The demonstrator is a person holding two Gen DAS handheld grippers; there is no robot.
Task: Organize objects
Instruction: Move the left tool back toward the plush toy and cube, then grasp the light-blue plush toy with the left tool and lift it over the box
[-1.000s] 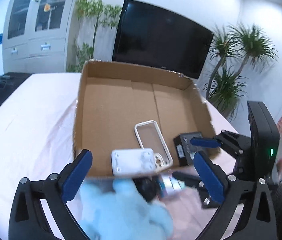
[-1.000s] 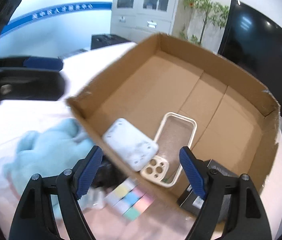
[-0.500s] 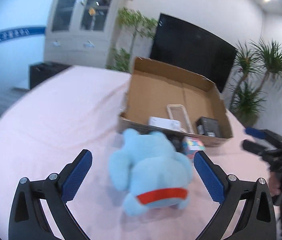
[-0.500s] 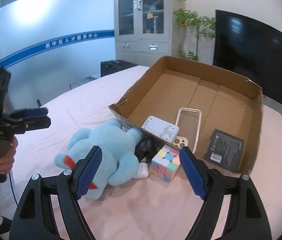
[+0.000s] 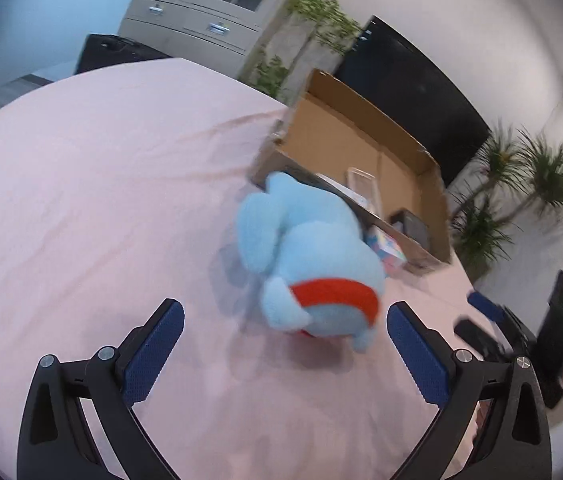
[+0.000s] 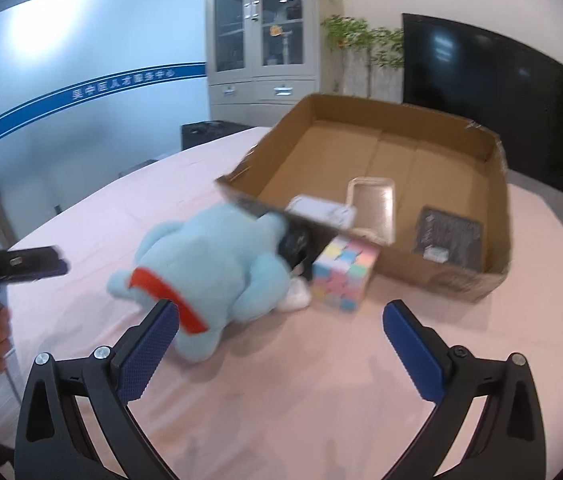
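A light blue plush toy (image 5: 313,256) (image 6: 209,268) with a red collar lies on the pink tablecloth, against the front wall of a tilted cardboard box (image 5: 361,136) (image 6: 493,184). Beside it sit a pastel cube (image 6: 343,274) (image 5: 387,250) and a black round object (image 6: 293,242). Inside the box lie a white case (image 6: 321,208), a clear phone case (image 6: 373,204) and a black box (image 6: 447,234). My left gripper (image 5: 285,344) is open just short of the plush. My right gripper (image 6: 281,344) is opening wide, nothing between its pads, short of the cube.
A black TV (image 6: 489,92), a grey cabinet (image 6: 265,40) and potted plants (image 5: 521,184) stand beyond the table. The pink tablecloth (image 5: 81,184) stretches left of the plush. A hand on the other gripper's handle shows at the left edge of the right wrist view.
Both grippers have pulled back from over the box and now sit lower, in front of the plush. The left view has rolled. The right jaws stand wider.
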